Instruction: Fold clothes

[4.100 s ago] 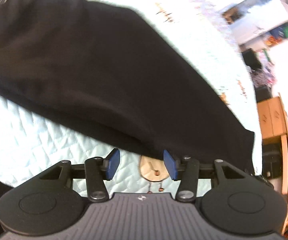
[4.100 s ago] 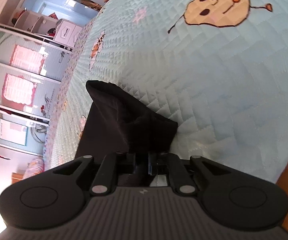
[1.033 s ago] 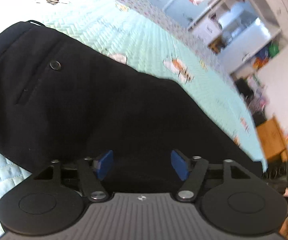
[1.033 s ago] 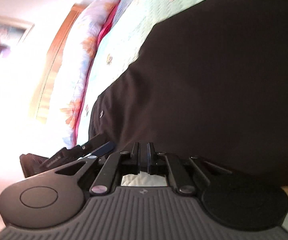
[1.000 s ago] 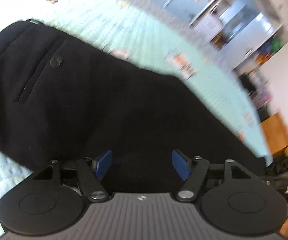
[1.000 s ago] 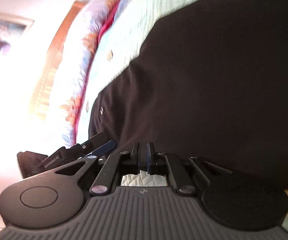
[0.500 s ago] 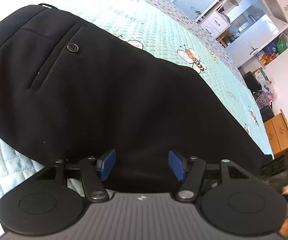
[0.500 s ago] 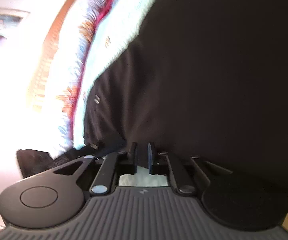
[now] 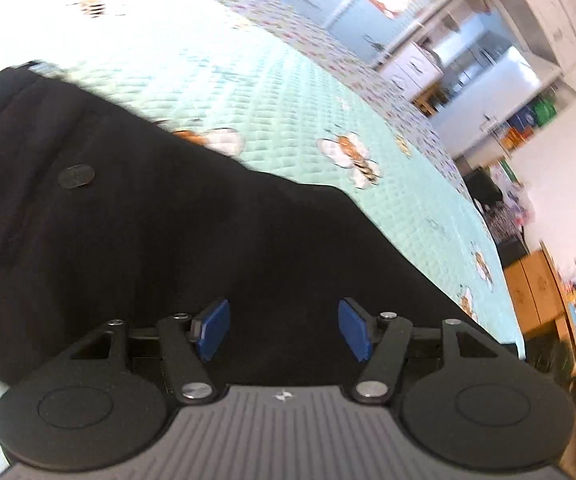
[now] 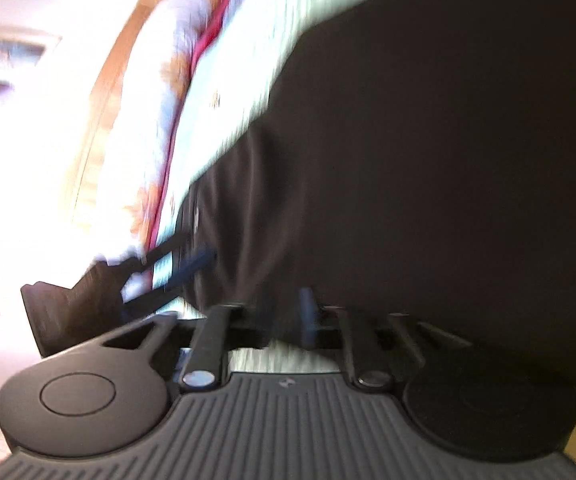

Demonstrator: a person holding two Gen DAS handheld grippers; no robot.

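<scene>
I have the left gripper [image 9: 284,330] hanging over the black woven trousers [image 9: 168,248], its two blue pads [image 9: 212,328] spread wide with nothing clamped between them; the dark cloth lies just beyond and beneath the fingertips. The trousers are spread flat on the pale mint quilted bedspread printed with bees [image 9: 288,92], which stretches away ahead of this gripper. A round black button [image 9: 76,176] beside a pocket seam sits ahead and to the left of the left pad.

From the right wrist the view is smeared. The right gripper [image 10: 284,320] has just been opening: its jaws stand parted, and the trousers' edge [image 10: 427,160] lies right at the fingertips, but I cannot tell whether any cloth is between them. Ahead and to the left of it I see the left gripper's blue pad [image 10: 196,266] at the trousers' edge, with a floral pillow [image 10: 176,92] further off.
</scene>
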